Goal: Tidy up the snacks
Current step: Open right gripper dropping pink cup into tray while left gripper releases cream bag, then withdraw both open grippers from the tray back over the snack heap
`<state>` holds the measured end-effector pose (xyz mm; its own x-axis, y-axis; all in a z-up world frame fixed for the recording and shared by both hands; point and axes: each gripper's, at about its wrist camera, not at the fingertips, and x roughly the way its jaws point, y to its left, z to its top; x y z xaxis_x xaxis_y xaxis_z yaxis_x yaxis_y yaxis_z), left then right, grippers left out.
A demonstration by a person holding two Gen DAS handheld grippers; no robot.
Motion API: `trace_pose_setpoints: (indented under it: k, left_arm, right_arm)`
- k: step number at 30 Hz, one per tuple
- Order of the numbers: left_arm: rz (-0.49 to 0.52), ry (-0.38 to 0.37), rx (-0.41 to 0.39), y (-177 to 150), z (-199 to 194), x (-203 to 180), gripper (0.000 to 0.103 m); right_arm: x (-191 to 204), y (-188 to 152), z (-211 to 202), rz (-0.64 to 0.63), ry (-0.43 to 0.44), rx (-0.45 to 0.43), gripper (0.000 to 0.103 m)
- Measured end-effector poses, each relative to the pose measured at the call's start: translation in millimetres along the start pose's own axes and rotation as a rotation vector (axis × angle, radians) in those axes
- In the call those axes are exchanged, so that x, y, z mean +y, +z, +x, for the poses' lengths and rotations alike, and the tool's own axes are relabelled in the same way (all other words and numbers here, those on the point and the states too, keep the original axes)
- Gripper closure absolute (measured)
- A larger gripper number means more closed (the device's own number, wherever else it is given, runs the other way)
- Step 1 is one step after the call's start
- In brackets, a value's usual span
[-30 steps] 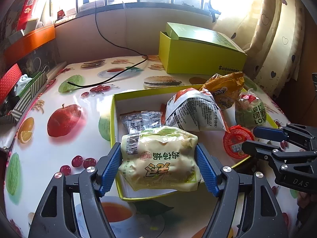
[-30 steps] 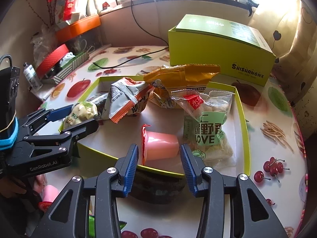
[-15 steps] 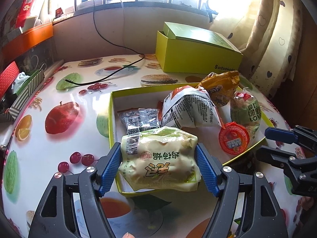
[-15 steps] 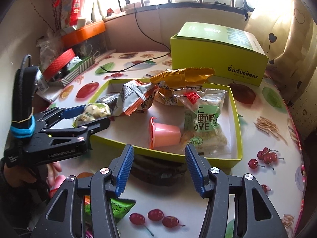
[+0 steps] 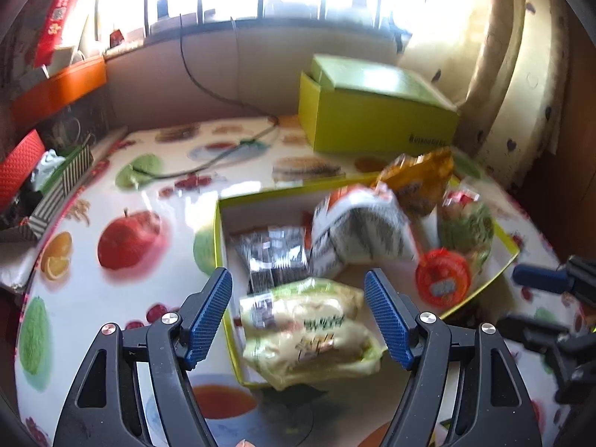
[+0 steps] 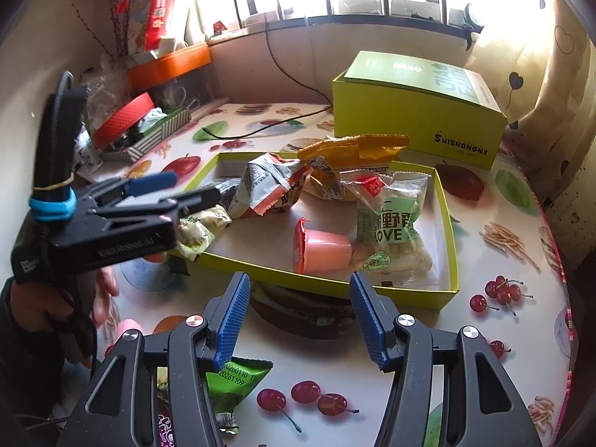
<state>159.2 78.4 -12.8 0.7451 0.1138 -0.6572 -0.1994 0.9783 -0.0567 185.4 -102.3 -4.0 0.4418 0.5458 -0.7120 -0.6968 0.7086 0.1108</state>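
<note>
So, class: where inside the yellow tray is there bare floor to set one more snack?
Bare floor lies in the tray between the jelly cup and the grey packet. The far side is crowded, around the orange bag.

Two close wrist views look down toward the window; both share the snack tray [image 5: 503,260] [image 6: 449,223], the left somewhat blurred.

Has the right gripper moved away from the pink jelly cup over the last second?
Yes. The right gripper backed out of the yellow tray, leaving the pink jelly cup inside.
</note>
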Motion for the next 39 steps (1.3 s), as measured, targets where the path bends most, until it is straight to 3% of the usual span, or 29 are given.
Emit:
trace_pose_setpoints:
  k: [5, 10, 15, 18, 21, 31, 39]
  left_arm:
    - [-0.018, 0.008, -0.028, 1, -9, 9, 0.029]
    - [-0.006, 0.034, -0.007, -14, -26, 21, 0.029]
    - [0.069, 0.015, 0.05, -37, -33, 19, 0.029]
    - [0.118, 0.064, 0.084, -44, -23, 11, 0.029]
    - [0.123, 0.1, 0.089, -42, -15, 9, 0.029]
    - [0.101, 0.076, 0.037, -23, -12, 9, 0.029]
    - [0.052, 0.115, 0.049, -9, -2, 12, 0.029]
  right_arm:
    - [4, -1, -1, -0.02, 0.004, 0.004, 0.047]
    - [6, -4, 0, -0.023, 0.01, 0.011, 0.047]
    - [7, -8, 3, -0.017, 0.019, 0.019, 0.047]
    - [7, -10, 3, -0.013, 0.021, 0.022, 0.047]
    - [6, -13, 1, -0.009, 0.018, 0.023, 0.047]
    - [7, -17, 5, 0.002, 0.023, 0.033, 0.047]
    - [11, -12, 4, -0.018, 0.023, 0.021, 0.047]
